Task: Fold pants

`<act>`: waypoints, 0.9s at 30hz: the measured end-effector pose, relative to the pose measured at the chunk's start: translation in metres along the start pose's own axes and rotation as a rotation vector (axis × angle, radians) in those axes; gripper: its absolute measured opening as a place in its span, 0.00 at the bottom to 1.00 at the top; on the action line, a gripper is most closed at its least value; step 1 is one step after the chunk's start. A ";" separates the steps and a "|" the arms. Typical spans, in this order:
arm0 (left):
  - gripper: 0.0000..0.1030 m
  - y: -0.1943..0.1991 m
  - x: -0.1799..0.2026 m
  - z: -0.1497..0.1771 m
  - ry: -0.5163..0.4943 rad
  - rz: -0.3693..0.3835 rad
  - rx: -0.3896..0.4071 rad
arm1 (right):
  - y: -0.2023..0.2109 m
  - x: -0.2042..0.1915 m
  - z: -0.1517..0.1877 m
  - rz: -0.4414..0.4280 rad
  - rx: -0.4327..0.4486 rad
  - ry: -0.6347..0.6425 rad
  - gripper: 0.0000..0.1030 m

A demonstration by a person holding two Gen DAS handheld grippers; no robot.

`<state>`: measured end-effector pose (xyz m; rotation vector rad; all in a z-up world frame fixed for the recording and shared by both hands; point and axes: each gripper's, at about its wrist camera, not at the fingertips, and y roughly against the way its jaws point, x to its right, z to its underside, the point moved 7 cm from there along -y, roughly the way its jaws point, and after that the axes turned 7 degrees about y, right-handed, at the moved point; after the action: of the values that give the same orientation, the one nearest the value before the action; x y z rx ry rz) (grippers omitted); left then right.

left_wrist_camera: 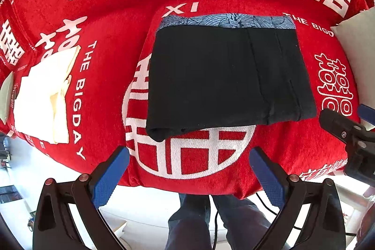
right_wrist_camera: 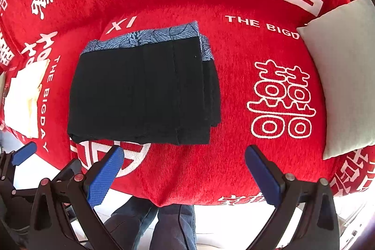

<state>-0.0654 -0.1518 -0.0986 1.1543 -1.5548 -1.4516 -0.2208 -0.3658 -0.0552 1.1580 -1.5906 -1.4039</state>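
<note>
The black pants lie folded into a compact rectangle on the red sofa seat, with a blue patterned waistband along the far edge. They also show in the right wrist view, left of centre. My left gripper is open and empty, hovering near the seat's front edge, just short of the pants. My right gripper is open and empty, in front of the pants' right corner. The right gripper also appears at the right edge of the left wrist view.
The red cover with white characters covers seat and backrest. A folded cream cloth lies at the left. A pale cushion leans at the right. The person's legs and white floor are below the seat edge.
</note>
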 end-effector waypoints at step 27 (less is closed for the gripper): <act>0.99 -0.012 0.001 -0.010 -0.008 0.002 0.021 | -0.013 -0.004 -0.004 -0.009 -0.024 0.018 1.00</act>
<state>-0.0544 -0.1559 -0.1091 1.1595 -1.5798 -1.4438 -0.2138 -0.3634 -0.0668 1.1616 -1.5542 -1.4106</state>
